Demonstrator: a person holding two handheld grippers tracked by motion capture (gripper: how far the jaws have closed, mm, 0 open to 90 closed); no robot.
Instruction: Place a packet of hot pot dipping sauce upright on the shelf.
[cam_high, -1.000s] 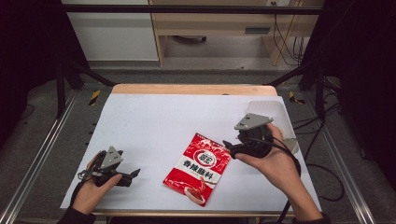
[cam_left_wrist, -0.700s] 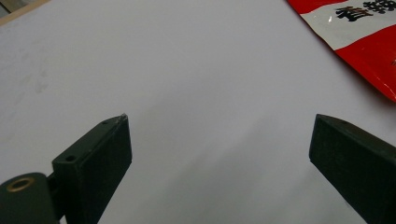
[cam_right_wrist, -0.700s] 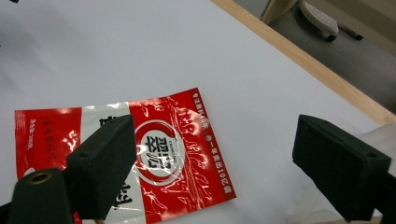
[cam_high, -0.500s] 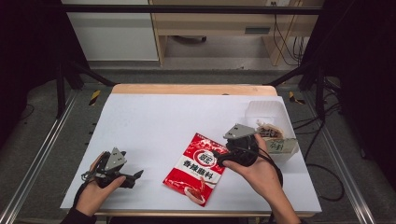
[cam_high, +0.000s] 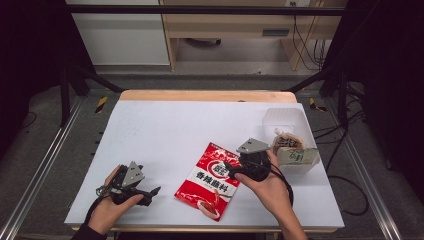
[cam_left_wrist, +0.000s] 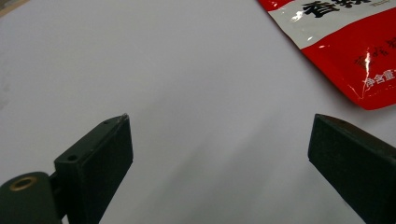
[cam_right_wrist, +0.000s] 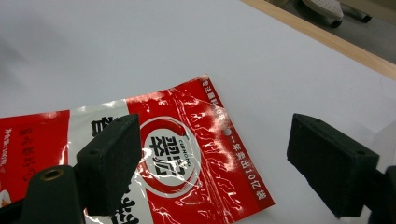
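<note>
The red seasoning packet (cam_right_wrist: 187, 158) reads "CUIHONG", "香辣撒料" and, along its edge, "2010".

Left gripper (cam_high: 150, 191) held low in the left hand (cam_high: 111, 210), jaws wide apart, right gripper (cam_high: 227, 167) low in the right hand (cam_high: 267, 186), jaws apart after closing slightly

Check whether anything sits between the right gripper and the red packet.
Nothing visible does. The right gripper hangs open right over the top end of the red packet, with only bare white table around it.

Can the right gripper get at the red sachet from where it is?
Probably yes. The right gripper hangs over the red sachet's top edge, jaws apart, nothing between them. The sachet lies flat, so pinching an edge may be awkward.
</note>
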